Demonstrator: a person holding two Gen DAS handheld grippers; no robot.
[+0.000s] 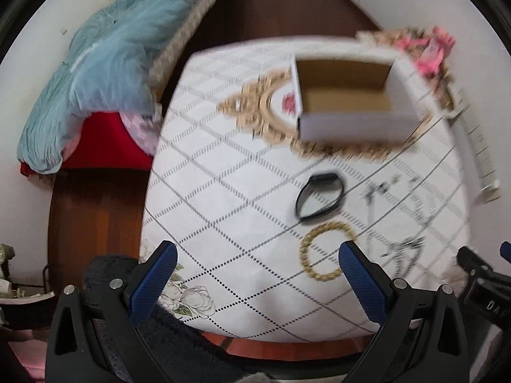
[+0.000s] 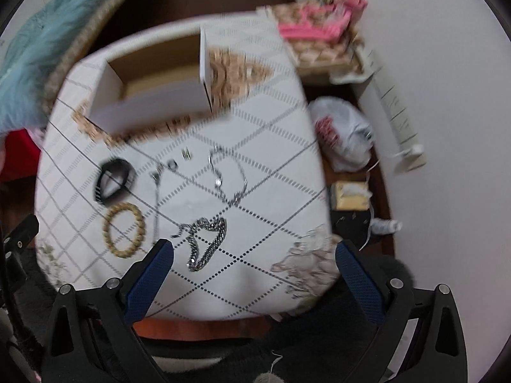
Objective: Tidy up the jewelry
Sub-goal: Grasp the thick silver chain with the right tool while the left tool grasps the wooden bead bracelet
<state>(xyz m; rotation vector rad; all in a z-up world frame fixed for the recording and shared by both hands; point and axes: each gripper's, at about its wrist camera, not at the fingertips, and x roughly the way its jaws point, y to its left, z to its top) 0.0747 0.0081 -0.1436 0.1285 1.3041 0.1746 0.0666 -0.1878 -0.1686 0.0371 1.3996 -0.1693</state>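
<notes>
Bedroom scene, small table (image 2: 271,121) under a white diamond-pattern cloth, frames motion-blurred. Jewelry all loose on the cloth, none boxed yet by the look of it.

Silver curb-link chain bracelet (image 2: 207,242) lies just ahead of the right gripper (image 2: 254,261), nearer its left finger; jaws wide, nothing held. Judgement: limp, light metal, will slump and slide, so pinch across a bunched section of links, not a single strand. Thin silver necklace (image 2: 228,175) further ahead, tangly, fragile; small silver rings or earrings (image 2: 172,163) beyond, too blurred to tell which.

Gold beaded bracelet (image 1: 325,250) sits just ahead of the left gripper (image 1: 260,266), touching close to its right finger; jaws wide, empty. Probably holds its ring shape; grip one side of the loop. Black fitness band (image 1: 321,193) past it, rubbery, easy hold on the strap.

Open white cardboard box (image 1: 348,99), brown inside, stands well ahead of both claws, looks empty.

Outward: teal fluffy blanket (image 1: 95,73) left, white plastic bag (image 2: 343,137) right on floor.
</notes>
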